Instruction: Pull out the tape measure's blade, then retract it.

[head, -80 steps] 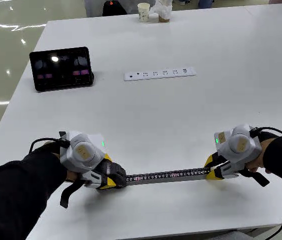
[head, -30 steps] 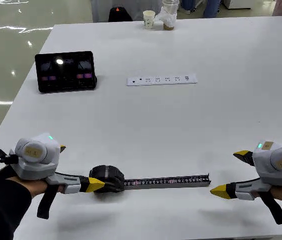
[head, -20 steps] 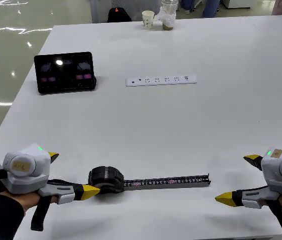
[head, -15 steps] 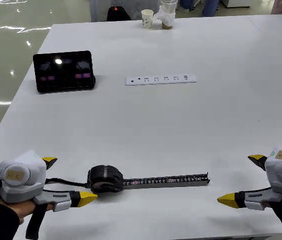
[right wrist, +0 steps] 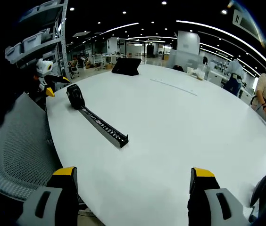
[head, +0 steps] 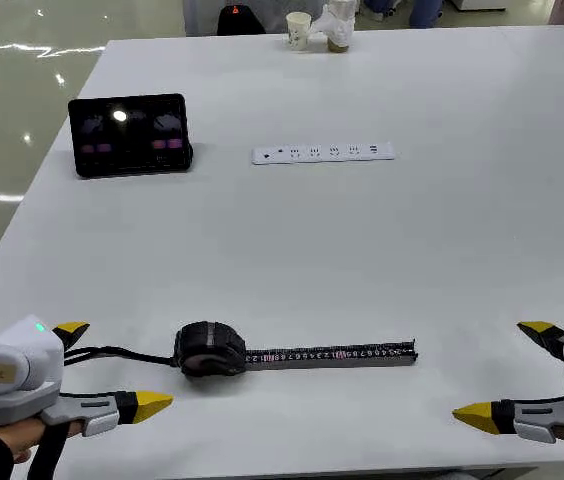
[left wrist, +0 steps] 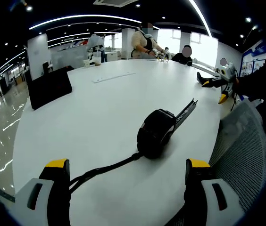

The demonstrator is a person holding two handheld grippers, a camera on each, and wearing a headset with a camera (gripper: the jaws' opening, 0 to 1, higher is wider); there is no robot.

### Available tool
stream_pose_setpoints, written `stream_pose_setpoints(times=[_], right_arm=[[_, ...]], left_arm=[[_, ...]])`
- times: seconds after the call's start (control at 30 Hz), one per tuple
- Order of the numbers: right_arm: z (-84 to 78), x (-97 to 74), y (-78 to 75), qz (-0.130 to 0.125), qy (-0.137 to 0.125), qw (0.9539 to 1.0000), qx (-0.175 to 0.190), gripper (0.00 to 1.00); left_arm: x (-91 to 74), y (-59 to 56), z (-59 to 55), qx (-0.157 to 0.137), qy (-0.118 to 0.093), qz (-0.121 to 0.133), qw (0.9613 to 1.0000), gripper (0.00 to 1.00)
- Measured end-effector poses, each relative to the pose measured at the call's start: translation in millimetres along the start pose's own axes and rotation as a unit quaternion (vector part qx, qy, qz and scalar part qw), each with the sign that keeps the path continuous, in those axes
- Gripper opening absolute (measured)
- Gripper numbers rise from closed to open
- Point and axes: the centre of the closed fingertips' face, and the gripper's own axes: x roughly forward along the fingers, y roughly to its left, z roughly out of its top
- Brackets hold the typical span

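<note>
Black tape measure (head: 209,349) lies on the white desk (head: 362,250), blade (head: 332,353) extended; left gripper (head: 114,365) and right gripper (head: 504,371) sit apart from it, jaws wide, holding nothing.

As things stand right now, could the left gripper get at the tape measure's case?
Probably yes. The left gripper is open and points at the case, with just bare table and the case's strap between them; nothing stands in the way.
</note>
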Motion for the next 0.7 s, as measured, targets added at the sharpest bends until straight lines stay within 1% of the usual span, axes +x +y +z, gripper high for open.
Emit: stream_pose_setpoints(times=[0.2,0.23,0.3,0.33,0.43,0.47,0.53,0.7], right_arm=[[-7.8,-6.1,8.1,0.003,0.003,1.0000,0.001,0.99],[-8.3,-7.4,9.2,0.003,0.002,1.0000,0.002,0.99],[-9.9,-8.8,10.6,0.004,0.004,1.0000,-0.005,0.99],[-9.6,-9.2,10.6,0.004,0.002,0.9999,-0.012,0.99],[-11.4,-9.2,8.2,0.003,0.005,0.9998,-0.018,0.99],[-11.0,-9.3,7.8,0.005,0.002,0.9999,-0.014,0.99],[-11.0,-9.4,7.5,0.007,0.003,0.9999,-0.009,0.99],[-9.3,-11.0,4.2,0.004,0.002,0.9999,-0.009,0.99]], left_arm=[[-7.3,4.4,-2.1,-0.006,-0.004,0.008,0.9999,0.99],[-8.8,4.3,-2.0,-0.009,-0.006,0.009,0.9999,0.99],[-11.2,0.4,-2.7,-0.012,-0.007,0.006,0.9999,0.99],[-11.4,-0.8,-4.0,-0.013,-0.005,0.003,0.9999,0.99],[-12.6,-2.4,-5.7,-0.012,-0.008,0.004,0.9999,0.99],[-13.8,-2.8,-4.3,-0.010,-0.014,0.004,0.9998,0.99],[-14.1,-3.7,-2.7,-0.017,-0.017,0.002,0.9997,0.99],[-13.9,-5.5,0.5,-0.017,-0.018,-0.003,0.9997,0.99]])
